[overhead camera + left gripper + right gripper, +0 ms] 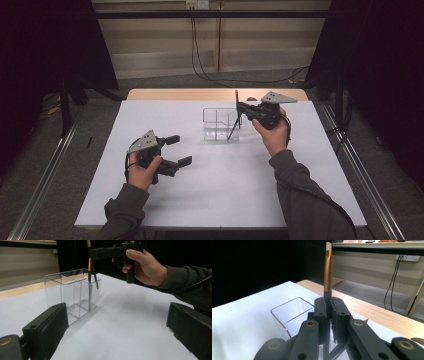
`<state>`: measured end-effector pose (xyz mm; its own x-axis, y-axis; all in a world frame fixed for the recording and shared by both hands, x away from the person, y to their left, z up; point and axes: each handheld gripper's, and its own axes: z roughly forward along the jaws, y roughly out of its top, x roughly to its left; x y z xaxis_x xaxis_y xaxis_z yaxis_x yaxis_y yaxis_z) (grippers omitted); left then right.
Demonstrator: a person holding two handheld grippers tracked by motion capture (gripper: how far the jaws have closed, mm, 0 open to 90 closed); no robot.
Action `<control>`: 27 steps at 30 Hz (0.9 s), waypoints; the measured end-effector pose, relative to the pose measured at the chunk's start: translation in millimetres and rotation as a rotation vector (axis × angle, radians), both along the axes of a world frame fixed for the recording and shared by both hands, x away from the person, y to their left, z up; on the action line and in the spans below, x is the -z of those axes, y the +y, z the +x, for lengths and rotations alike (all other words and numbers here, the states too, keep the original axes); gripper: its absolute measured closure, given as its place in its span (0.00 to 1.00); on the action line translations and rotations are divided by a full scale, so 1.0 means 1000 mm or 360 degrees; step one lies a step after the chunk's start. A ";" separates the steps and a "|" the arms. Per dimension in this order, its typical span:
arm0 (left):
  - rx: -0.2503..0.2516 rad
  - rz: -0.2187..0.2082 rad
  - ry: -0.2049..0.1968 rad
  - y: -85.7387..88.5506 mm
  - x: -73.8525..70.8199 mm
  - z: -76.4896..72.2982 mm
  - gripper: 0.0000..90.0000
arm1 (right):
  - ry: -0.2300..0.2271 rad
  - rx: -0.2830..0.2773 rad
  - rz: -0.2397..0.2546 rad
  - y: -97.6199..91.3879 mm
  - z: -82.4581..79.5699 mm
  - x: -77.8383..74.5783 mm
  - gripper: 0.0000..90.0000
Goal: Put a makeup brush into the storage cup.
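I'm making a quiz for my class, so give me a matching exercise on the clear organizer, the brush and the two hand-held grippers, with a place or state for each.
Things:
1. left hand-held gripper
2. right hand-held gripper
3. brush
4. clear organizer

Places or states:
A. stands on the white table, divided into compartments
B. jaws open, holding nothing
C. jaws shut on a thin handle
D. held upright, lower end down in a compartment

Pairs: 1-B, 2-C, 3-D, 4-A
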<state>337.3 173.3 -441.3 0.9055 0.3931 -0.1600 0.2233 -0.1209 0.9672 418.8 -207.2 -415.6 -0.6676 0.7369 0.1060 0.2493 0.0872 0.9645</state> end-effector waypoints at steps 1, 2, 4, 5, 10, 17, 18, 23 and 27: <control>-0.0002 -0.0001 0.0001 0.000 0.000 0.000 0.04 | 0.0002 -0.0002 -0.0001 0.000 0.000 0.000 0.93; 0.0001 0.0000 0.0002 0.000 0.000 0.000 0.04 | 0.0000 -0.0007 0.0001 -0.001 -0.001 0.001 0.93; 0.0002 -0.0002 0.0002 -0.001 0.000 0.000 0.04 | 0.0003 -0.0004 -0.0003 -0.001 -0.001 0.002 0.93; 0.0006 -0.0002 0.0002 -0.001 0.000 0.000 0.04 | 0.0004 -0.0008 -0.0009 -0.001 -0.002 0.003 0.93; -0.0002 0.0000 -0.0003 0.000 0.000 0.000 0.04 | 0.0009 0.0003 -0.0006 -0.001 -0.003 0.004 0.93; -0.0003 -0.0007 -0.0006 -0.001 -0.001 0.000 0.04 | 0.0012 -0.0006 -0.0002 -0.001 -0.004 0.006 0.93; -0.0007 -0.0010 -0.0003 -0.001 -0.001 -0.001 0.04 | 0.0013 -0.0008 -0.0009 -0.002 -0.004 0.007 0.93; -0.0005 -0.0009 -0.0002 -0.001 -0.001 0.000 0.04 | 0.0021 -0.0001 -0.0013 -0.002 -0.004 0.009 0.93; 0.0000 -0.0005 -0.0004 -0.001 -0.001 0.000 0.04 | 0.0019 0.0001 -0.0016 -0.002 -0.005 0.009 0.93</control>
